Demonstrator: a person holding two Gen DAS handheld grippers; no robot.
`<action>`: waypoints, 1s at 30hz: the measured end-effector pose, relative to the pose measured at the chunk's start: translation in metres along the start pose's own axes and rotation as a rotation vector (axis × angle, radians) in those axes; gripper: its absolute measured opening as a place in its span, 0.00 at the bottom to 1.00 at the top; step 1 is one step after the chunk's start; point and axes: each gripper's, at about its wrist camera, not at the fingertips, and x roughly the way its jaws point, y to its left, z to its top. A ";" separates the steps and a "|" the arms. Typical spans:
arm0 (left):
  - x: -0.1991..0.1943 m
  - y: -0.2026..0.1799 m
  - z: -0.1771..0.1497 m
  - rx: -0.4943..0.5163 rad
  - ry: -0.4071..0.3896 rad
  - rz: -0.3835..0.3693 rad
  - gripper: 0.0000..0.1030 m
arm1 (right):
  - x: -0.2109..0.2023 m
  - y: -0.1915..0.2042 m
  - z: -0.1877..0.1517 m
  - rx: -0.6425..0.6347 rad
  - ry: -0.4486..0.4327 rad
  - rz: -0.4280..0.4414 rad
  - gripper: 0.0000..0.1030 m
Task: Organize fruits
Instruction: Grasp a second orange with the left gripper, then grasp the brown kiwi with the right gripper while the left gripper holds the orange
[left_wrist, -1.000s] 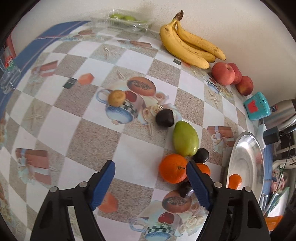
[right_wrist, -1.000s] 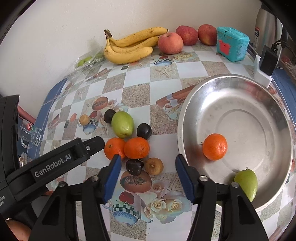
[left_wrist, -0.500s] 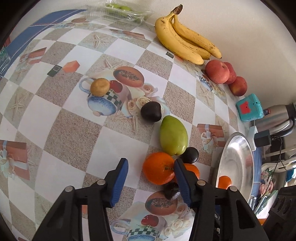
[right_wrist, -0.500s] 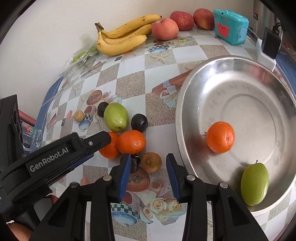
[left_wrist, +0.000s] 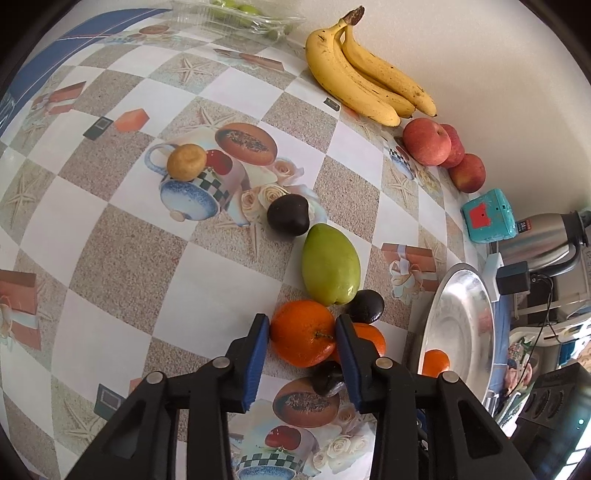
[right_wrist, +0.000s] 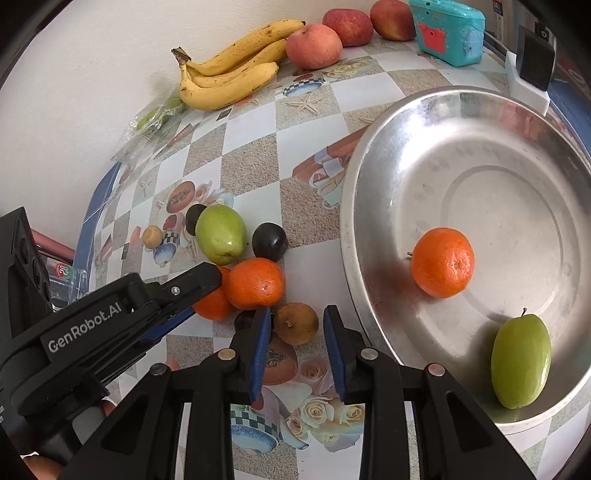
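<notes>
The left claw (left_wrist: 301, 332) is closing on an orange (left_wrist: 303, 333) on the counter (left_wrist: 122, 266), its blue pads touching both sides of the fruit, just left of the steel tray (left_wrist: 461, 295). The right claw (right_wrist: 297, 326) is closing around a small brown fruit (right_wrist: 296, 323) just left of the tray's rim, pads at its sides though contact is unclear. Inside the tray lie another orange (right_wrist: 442, 262) and a green fruit (right_wrist: 520, 360).
</notes>
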 end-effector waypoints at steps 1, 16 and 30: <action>-0.001 0.000 0.000 0.001 -0.001 0.004 0.38 | 0.000 0.000 0.000 0.000 0.000 -0.002 0.29; -0.020 0.014 0.002 -0.061 -0.035 0.053 0.37 | 0.001 -0.001 0.000 0.006 0.005 0.009 0.25; -0.040 0.019 0.007 -0.093 -0.087 0.074 0.37 | -0.015 0.003 0.001 0.000 -0.034 0.028 0.25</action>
